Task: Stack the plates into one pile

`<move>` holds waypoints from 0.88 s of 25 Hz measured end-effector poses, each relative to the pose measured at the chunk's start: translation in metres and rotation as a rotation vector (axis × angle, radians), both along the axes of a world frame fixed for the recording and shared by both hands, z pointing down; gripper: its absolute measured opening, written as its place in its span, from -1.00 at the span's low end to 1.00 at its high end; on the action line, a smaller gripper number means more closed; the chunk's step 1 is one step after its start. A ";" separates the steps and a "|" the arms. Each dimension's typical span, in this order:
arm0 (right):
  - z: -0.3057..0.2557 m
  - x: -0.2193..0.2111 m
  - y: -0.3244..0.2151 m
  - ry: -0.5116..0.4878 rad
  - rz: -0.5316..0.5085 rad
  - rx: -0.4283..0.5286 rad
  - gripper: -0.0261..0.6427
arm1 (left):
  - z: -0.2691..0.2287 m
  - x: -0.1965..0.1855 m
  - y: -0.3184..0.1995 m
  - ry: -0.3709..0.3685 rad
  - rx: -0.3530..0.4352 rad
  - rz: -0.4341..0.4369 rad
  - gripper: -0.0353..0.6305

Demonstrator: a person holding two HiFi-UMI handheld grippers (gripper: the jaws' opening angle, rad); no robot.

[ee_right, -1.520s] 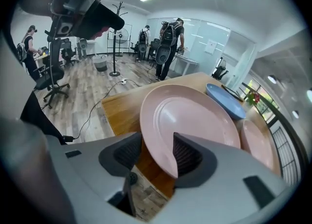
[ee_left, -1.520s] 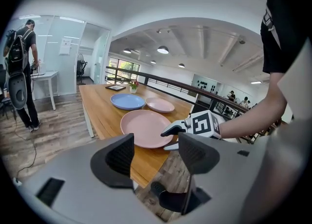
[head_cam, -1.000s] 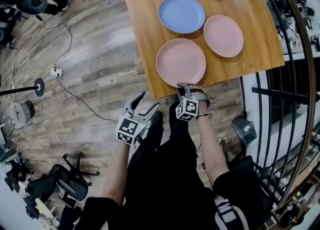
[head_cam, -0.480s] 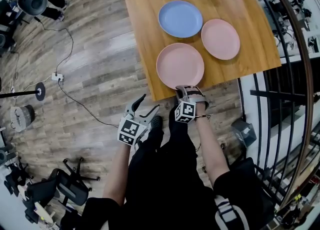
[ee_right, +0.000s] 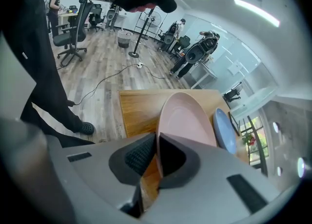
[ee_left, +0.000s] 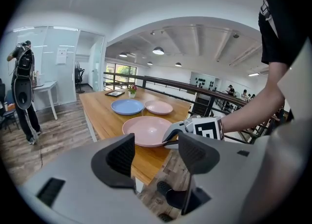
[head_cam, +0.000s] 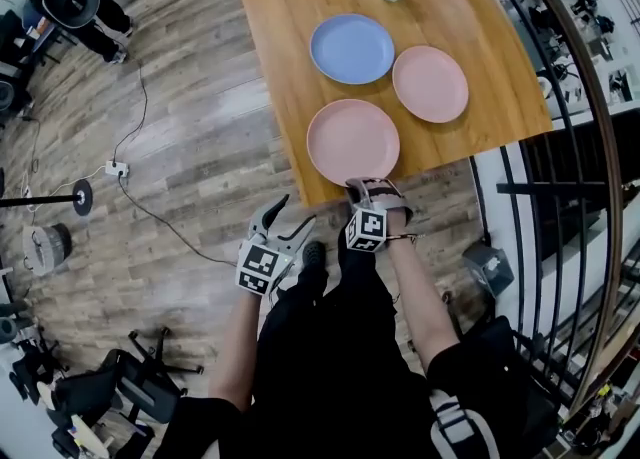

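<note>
Head view: three plates lie on the tabletop (head_cam: 280, 7), none stacked. The near pink plate (head_cam: 352, 141) sits at the near edge. The blue plate (head_cam: 352, 48) is behind it toward the middle, and the far pink plate (head_cam: 430, 83) is by the right edge. The right hand-held gripper (head_cam: 366, 185) is at the near pink plate's near rim. The left hand-held gripper (head_cam: 286, 219) hangs over the floor, off the near edge.

Left gripper view: jaws spread, nothing between them, plates ahead.

Right gripper view: jaws pinching the near pink plate's rim, a thin bite on the edge only. The blue plate shows beyond.

Step in hand is probably lifting this plate onto another. With a rim-only pinch, lift it slowly and level. Clear the neighbour's rim, then lower it centred. The free gripper could steady the far side.
</note>
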State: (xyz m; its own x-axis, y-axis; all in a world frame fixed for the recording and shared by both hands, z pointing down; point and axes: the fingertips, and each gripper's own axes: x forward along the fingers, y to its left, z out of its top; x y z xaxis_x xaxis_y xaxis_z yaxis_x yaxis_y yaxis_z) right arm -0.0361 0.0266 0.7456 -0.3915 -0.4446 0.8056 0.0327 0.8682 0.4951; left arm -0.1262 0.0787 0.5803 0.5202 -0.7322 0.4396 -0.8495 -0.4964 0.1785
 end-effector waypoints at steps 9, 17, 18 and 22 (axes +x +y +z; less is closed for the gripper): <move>-0.018 0.001 -0.003 -0.026 0.020 0.046 -0.84 | 0.009 0.012 0.004 -0.009 -0.021 0.012 -0.03; -0.044 0.009 -0.018 -0.071 0.040 0.086 -0.84 | 0.007 0.021 -0.004 -0.010 -0.024 0.015 -0.03; -0.046 0.010 -0.021 -0.073 0.043 0.091 -0.84 | 0.006 0.023 -0.007 -0.011 -0.024 0.017 -0.03; -0.053 0.020 -0.039 -0.069 0.058 0.114 -0.84 | 0.004 0.030 -0.020 -0.001 -0.015 0.021 -0.03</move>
